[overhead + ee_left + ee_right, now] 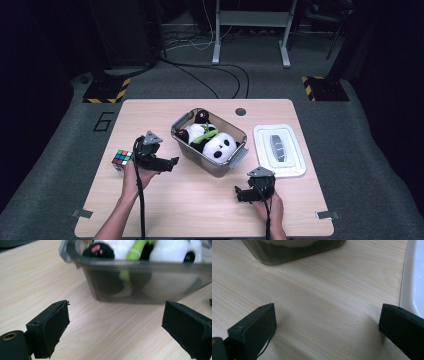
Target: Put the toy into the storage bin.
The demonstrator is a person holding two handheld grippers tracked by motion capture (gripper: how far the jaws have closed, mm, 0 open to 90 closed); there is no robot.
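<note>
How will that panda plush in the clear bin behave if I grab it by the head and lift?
The panda plush looks soft and stuffed, so it should squash between the tongs and droop rather than stay stiff. It is probably light for its size. It sits snugly in the clear bin, so the bin may drag or lift with it.

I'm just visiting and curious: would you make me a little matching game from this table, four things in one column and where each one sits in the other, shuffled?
Things:
1. panda toy
2. puzzle cube
3. white lid
4. left gripper

Places:
A. flat on the table, right of the bin
B. near the table's left edge
C. inside the clear bin
D. open, just left of the bin

Pairs: 1-C, 2-B, 3-A, 4-D
</note>
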